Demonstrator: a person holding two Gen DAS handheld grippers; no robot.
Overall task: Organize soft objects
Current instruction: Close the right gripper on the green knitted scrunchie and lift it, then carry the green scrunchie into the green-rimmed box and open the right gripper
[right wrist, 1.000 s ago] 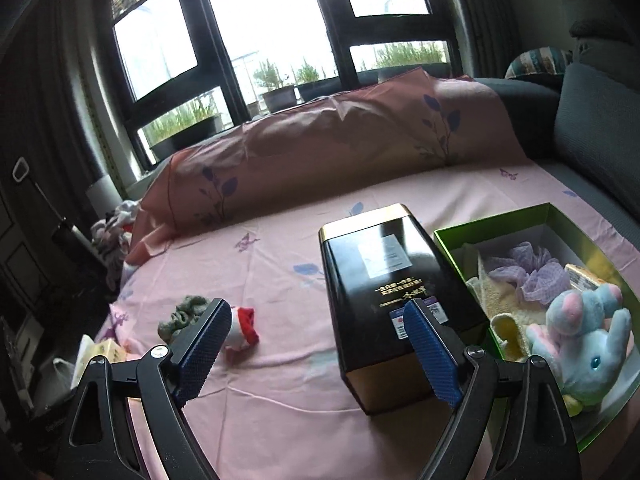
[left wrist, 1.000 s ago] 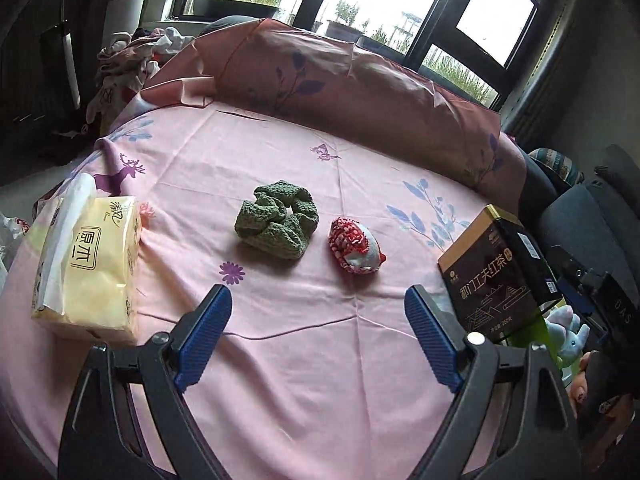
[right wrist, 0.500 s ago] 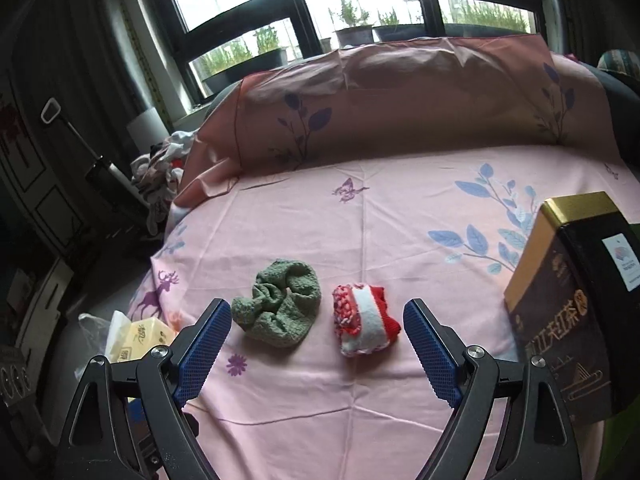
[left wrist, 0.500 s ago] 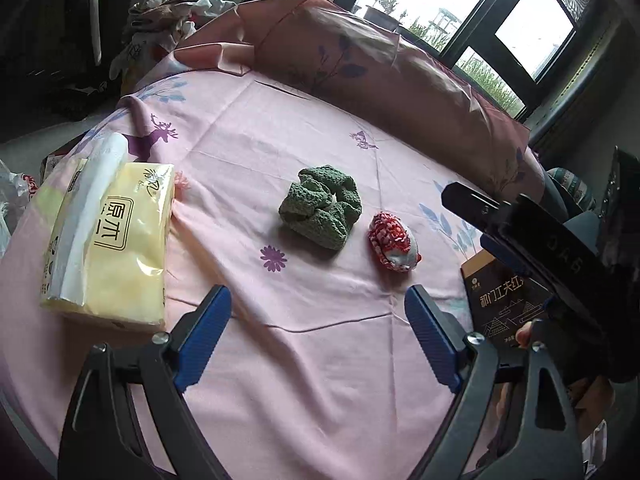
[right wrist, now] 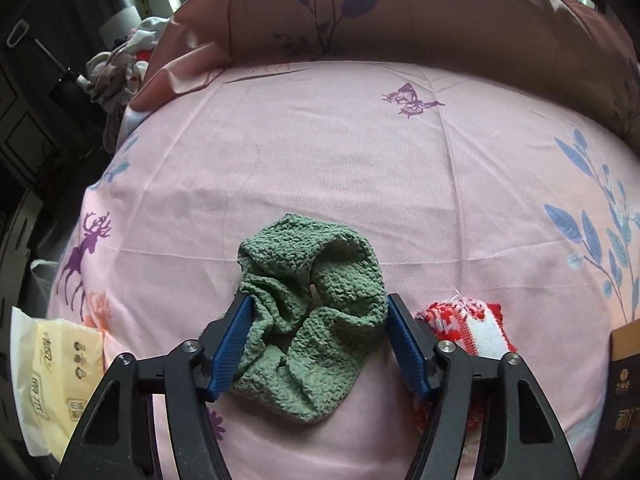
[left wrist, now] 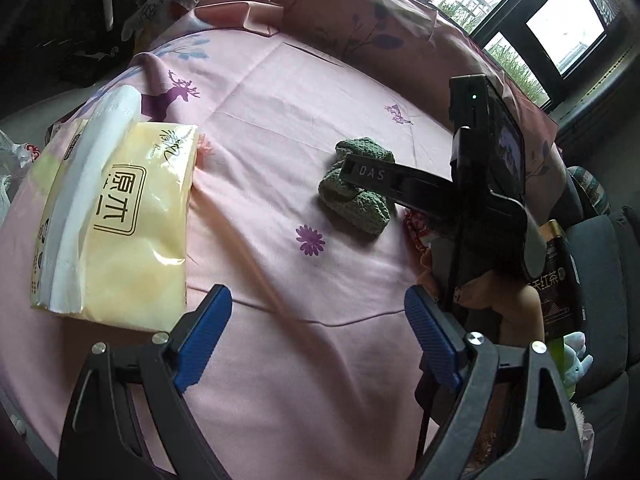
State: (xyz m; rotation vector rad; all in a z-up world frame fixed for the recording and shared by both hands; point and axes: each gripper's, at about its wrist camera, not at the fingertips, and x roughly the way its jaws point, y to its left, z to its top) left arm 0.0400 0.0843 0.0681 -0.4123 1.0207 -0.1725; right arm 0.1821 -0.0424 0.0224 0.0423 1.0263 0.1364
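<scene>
A crumpled green knitted cloth (right wrist: 312,312) lies on the pink sheet (right wrist: 360,160). My right gripper (right wrist: 319,304) straddles it. Its jaws are closing, and both blue pads (right wrist: 236,340) touch the cloth's sides and bunch it. A red and white knitted piece (right wrist: 472,324) lies just to the cloth's right, outside the right finger. In the left wrist view the green cloth (left wrist: 360,208) shows partly behind the black frame of the right-hand tool (left wrist: 480,200), held by a hand (left wrist: 516,308). My left gripper (left wrist: 316,296) hangs open over bare sheet, nearer than the cloth, holding nothing.
A yellow tissue pack (left wrist: 112,216) lies at the left of the bed. A black and gold tea box (left wrist: 560,280) stands at the right, with a pastel plush toy (left wrist: 576,360) below it. A long pink bolster (right wrist: 400,12) lines the far edge.
My right gripper swung left from the tea box, came down over the green cloth and narrowed its jaws around it. The left gripper drifted slightly and stayed open.
</scene>
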